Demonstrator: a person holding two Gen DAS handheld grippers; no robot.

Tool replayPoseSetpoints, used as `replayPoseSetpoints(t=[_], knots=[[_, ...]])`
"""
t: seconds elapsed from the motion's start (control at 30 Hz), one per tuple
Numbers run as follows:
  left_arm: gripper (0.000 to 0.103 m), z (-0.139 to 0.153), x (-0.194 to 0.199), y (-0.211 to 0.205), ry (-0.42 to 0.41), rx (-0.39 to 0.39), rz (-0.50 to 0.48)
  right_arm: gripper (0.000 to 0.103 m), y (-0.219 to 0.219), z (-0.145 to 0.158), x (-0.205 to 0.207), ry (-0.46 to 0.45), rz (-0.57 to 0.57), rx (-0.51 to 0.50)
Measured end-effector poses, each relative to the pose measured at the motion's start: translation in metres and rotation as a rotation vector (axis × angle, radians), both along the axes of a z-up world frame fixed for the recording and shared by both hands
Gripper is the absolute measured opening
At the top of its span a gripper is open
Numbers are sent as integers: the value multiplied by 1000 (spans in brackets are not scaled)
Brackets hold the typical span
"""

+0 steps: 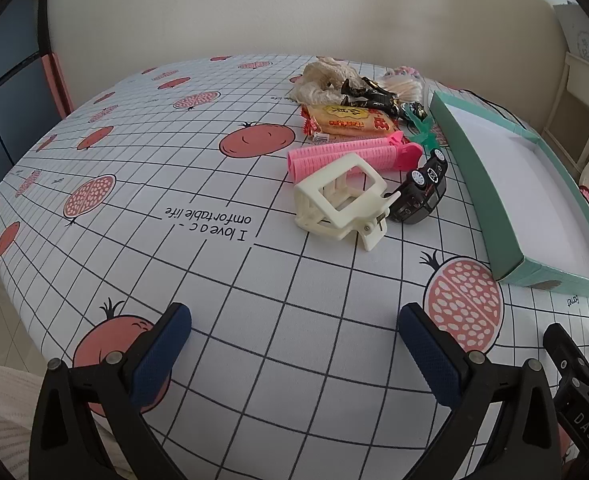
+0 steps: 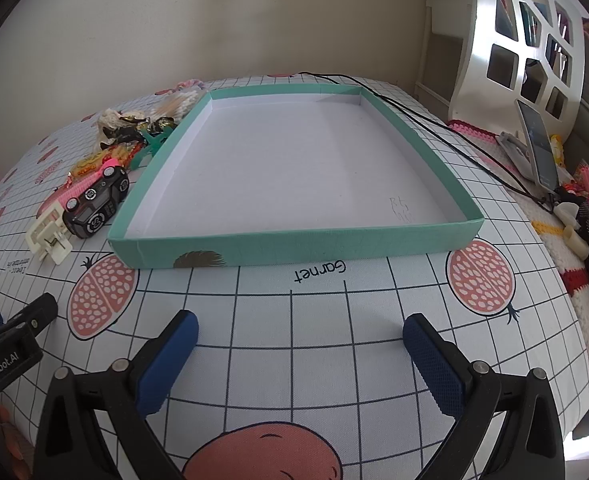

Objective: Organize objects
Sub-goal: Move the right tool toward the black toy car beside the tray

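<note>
Starting at the left, our left gripper (image 1: 294, 320) hovers low over the tablecloth (image 1: 214, 280) with its fingers spread wide and nothing between them. Ahead of it lies the pile we judge we are meant to tidy. Nearest is one cream hair claw clip (image 1: 340, 200), resting on its side. Behind it and touching it is one pink hair roller (image 1: 350, 154), and just right of the clip lies one black toy car (image 1: 420, 192), flipped with its wheels up. Farther back we count one orange snack packet (image 1: 348, 120), a green plastic piece (image 1: 424, 134) whose kind we cannot tell, a cluster of dark-wrapped candies (image 1: 374, 96) too tangled to count, and one cream fabric bundle (image 1: 324, 80).

To the right of the pile sits one shallow teal box (image 2: 294, 242), its white floor bare, so nothing looks sorted yet. Our right gripper (image 2: 300, 330) waits just before the box's near wall, fingers likewise apart and holding nothing.

We judge the first pick is the step in hand. We should take the clip first, since it is nearest and blocks the roller. Its open frame is best closed on across a solid bar, not across a gap. Lift it straight up so it does not drag the roller or nudge the car, then carry it over the box wall and set it down low.
</note>
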State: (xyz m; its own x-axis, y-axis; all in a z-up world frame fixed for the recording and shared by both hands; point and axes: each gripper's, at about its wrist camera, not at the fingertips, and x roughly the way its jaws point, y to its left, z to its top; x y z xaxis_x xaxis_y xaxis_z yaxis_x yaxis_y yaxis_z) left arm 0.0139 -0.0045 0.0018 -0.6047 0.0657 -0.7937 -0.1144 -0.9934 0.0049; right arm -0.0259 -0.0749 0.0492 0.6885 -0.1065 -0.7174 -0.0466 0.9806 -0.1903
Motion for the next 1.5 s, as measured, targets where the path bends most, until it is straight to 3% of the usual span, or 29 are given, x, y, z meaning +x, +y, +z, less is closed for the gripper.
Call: replayPoseSetpoints(t=[0.67,0.87,1.03,1.37,1.5], knots=[[103,0,1,2,5,4,-9,103,0,-1,0,0,-5,5],[103,2,-6,0,-50,5,-48,103,-5,5,8,57,3,13],[103,5,-11,-6,-84,61,-28,103,-3,14,8,40,1,13],[103,61,-47,10,-138,30,-86,103,22,56,25,98,85,52],[103,83,-68,14,-144,-25,-124,103,34,79,38,111,127,-14]])
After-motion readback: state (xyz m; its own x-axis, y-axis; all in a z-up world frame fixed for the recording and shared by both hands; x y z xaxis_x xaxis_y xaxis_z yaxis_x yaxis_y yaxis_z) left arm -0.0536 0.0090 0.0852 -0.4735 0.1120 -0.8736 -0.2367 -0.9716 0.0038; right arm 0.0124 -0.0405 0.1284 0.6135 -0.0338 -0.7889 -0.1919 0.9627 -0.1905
